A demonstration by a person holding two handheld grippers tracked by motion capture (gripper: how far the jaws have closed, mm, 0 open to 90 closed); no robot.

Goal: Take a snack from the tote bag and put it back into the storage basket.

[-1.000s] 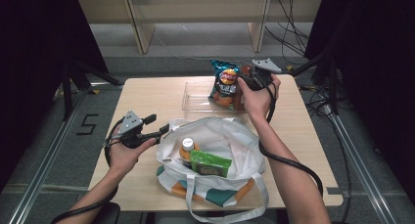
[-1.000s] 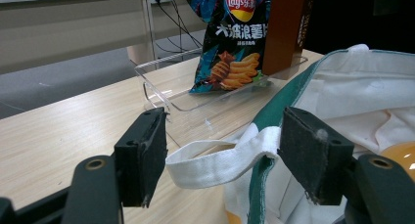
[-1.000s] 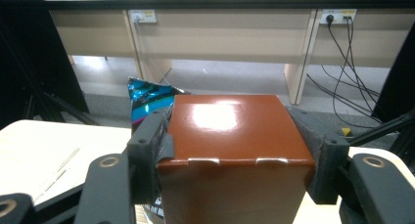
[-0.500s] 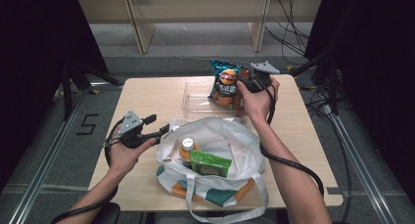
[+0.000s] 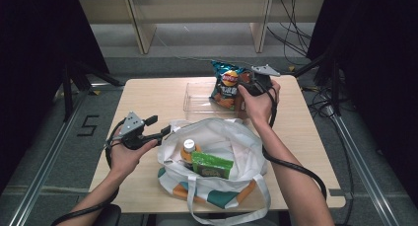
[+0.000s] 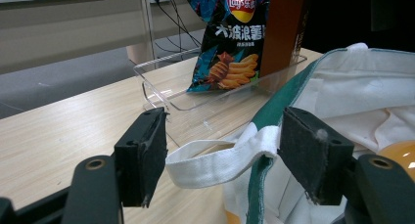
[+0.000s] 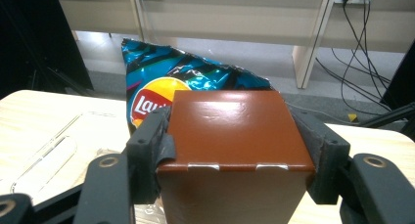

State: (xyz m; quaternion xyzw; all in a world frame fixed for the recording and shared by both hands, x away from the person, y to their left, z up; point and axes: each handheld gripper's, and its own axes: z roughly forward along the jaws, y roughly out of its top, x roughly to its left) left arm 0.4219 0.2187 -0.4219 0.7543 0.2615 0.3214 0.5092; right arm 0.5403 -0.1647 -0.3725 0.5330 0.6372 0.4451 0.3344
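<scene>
Brown carton (image 7: 235, 136) is standing upright in the clear tray (image 5: 197, 95), touching the chip bag (image 5: 224, 83) beside it. Right hand-held gripper (image 7: 235, 150) is pinching the carton's two sides near the top. Judgement: set it flat on the tray floor before releasing, so the bag is not toppling. Left hand-held gripper (image 6: 220, 155) is spread around the tote bag (image 5: 236, 147) strap, nearer the person than the tray.
</scene>
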